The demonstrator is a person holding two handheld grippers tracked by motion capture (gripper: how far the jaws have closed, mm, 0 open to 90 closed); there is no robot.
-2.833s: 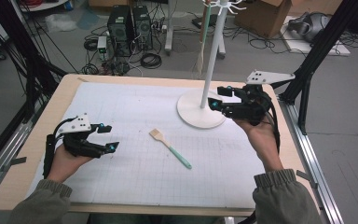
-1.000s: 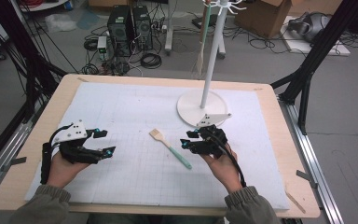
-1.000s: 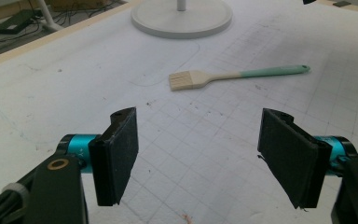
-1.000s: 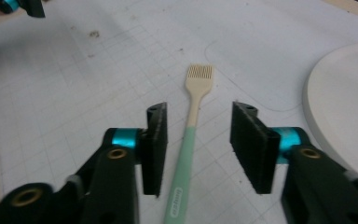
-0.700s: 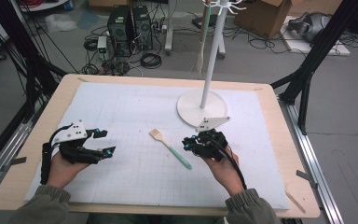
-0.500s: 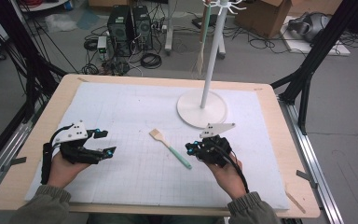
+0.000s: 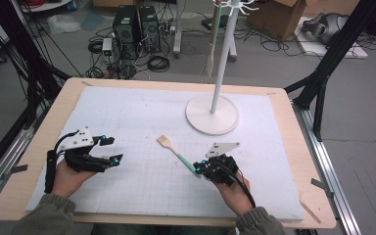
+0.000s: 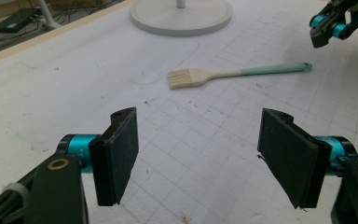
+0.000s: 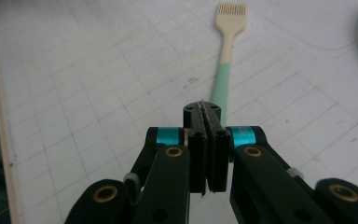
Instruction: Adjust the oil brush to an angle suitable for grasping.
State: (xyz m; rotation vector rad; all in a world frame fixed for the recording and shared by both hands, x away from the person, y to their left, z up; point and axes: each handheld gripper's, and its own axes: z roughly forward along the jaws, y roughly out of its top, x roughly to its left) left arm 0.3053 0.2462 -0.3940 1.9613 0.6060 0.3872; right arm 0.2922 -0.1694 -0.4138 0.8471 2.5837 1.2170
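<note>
Beyond shut right jaws, brush [image 9: 227,55]

The right gripper [image 9: 207,116], jaws shut, sits at the brush [image 9: 227,56] handle's end.

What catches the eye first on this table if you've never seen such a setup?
Probably the small brush with its mint-green handle, lying alone mid-table on the white gridded mat. The right gripper sits at the handle's end with its jaws closed together. Behind stands a white pole stand on a round base, and the left gripper rests open at the left.
</note>
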